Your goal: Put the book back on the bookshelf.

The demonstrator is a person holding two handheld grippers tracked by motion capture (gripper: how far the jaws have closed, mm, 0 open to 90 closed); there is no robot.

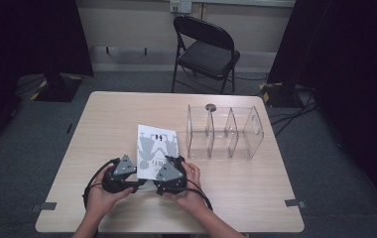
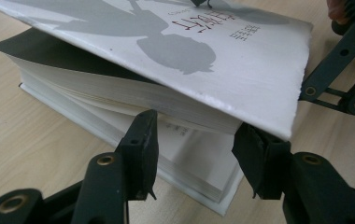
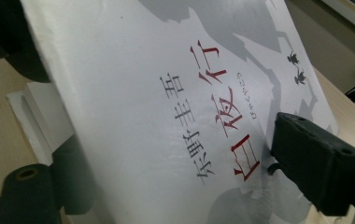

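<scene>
Pale wood covers the surface (image 1: 102, 124), which stands on grey carpet with a black folding chair (image 1: 206, 49) behind it and dark curtains at both sides. A white book (image 1: 154, 146) lies near the middle, close to the person's edge, and a clear divided organizer (image 1: 223, 131) stands just to its right, apart from it and with nothing in its compartments that I can see. Both hands work at the book's near end. The left gripper (image 2: 194, 163) has its fingers (image 2: 140, 154) apart, set either side of the near corner of the page block and not visibly pressing it. The right gripper (image 3: 166, 186) has one finger on top of the front cover (image 3: 133, 116) and the other below; whether they pinch the cover I cannot tell, though the cover is raised. As I judge it, the work is opening or picking up the book, and it is at an early stage: the cover is lifted a little, the rest of the book lies flat on the surface, and the organizer is untouched. From above, the cover looks nearly flat and the lift is hard to see; the left gripper view shows the gap beneath it, with a dark flyleaf (image 2: 40, 46). The right gripper view alone makes the red and grey title characters (image 3: 213, 107) readable.
</scene>
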